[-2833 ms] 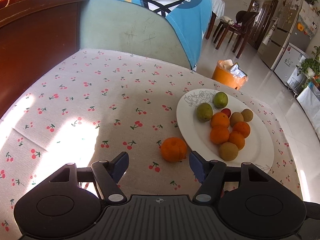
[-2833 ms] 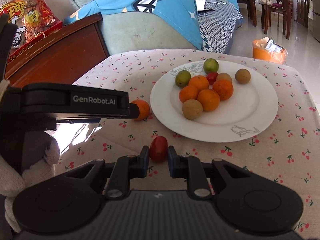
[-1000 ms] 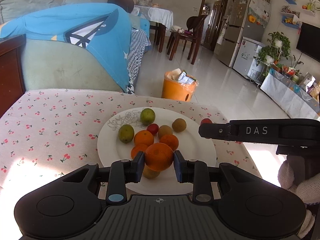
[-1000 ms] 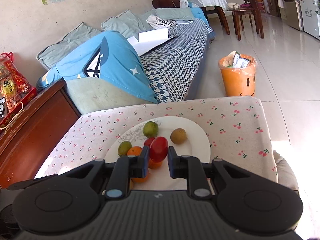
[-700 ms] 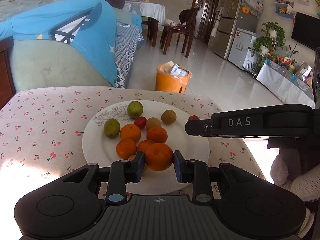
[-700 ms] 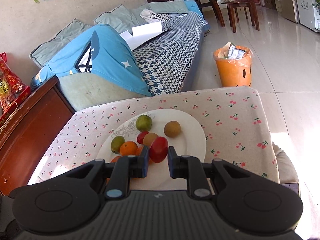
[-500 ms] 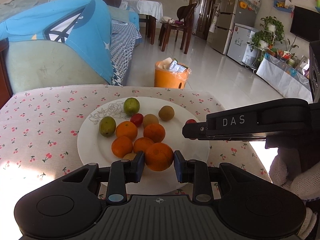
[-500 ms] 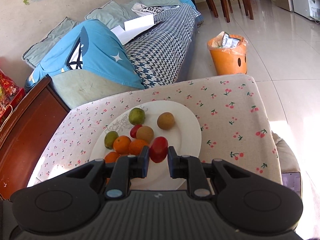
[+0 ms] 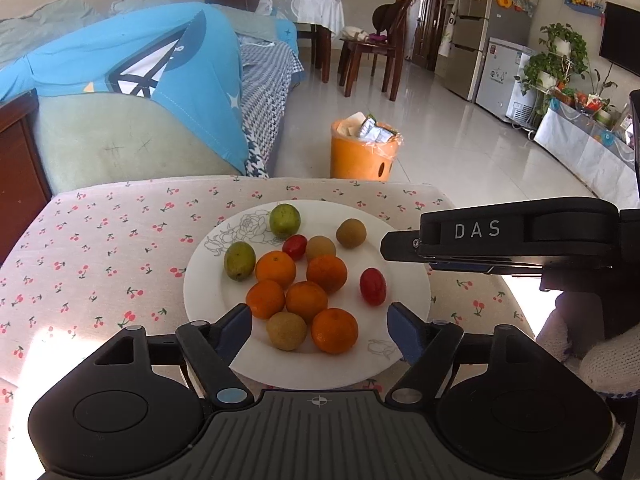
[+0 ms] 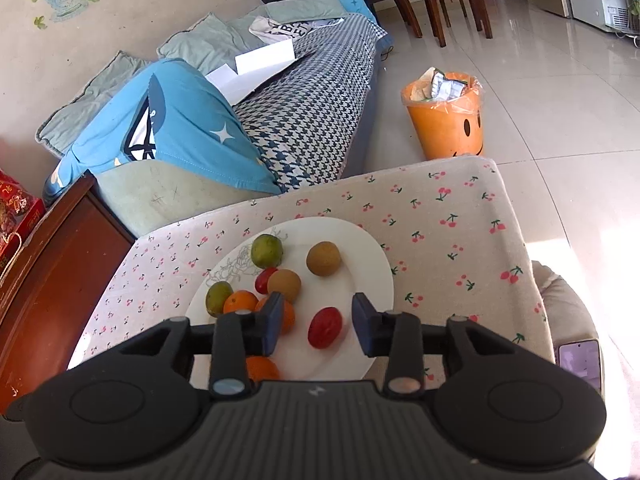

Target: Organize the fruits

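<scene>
Both fruits had been released since the earlier frame. The left gripper [image 9: 320, 326] stood spread, its mandarin [image 9: 334, 330] resting at the near edge of the white plate [image 9: 408, 280] on the desk [image 9: 100, 240]. The right gripper [image 10: 317, 327] stood spread around the red tomato [image 10: 325, 327], which lay on the plate, right of the orange cluster.
</scene>
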Demonstrator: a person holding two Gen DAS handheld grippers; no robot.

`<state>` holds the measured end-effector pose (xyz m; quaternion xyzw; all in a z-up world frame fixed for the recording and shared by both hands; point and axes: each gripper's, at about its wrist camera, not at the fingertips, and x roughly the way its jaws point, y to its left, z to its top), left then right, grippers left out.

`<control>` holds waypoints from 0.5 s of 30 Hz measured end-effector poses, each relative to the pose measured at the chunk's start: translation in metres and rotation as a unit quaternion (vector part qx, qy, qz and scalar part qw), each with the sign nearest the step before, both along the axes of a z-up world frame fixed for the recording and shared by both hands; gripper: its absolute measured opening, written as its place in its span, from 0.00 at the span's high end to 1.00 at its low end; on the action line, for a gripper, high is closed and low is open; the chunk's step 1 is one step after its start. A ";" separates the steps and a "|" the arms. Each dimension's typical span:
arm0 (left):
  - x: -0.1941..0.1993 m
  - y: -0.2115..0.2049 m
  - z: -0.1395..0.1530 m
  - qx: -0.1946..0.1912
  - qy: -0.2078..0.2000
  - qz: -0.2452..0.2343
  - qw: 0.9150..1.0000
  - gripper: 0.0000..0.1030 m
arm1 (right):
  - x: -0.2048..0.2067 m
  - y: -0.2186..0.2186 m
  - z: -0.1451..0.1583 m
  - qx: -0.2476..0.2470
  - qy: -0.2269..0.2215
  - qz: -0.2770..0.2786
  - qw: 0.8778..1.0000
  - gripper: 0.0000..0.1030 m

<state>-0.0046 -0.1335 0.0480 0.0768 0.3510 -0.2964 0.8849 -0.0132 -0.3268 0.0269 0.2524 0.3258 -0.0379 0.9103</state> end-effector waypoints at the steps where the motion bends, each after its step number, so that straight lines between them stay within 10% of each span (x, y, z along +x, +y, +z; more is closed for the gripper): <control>1: -0.001 0.001 0.002 0.002 0.002 0.002 1.000 0.25 | 0.000 0.000 0.001 -0.001 0.001 0.001 1.000 0.55; 15: -0.001 0.033 0.018 0.062 0.066 0.093 0.992 0.12 | -0.011 0.019 0.021 -0.063 0.045 0.000 0.997 0.24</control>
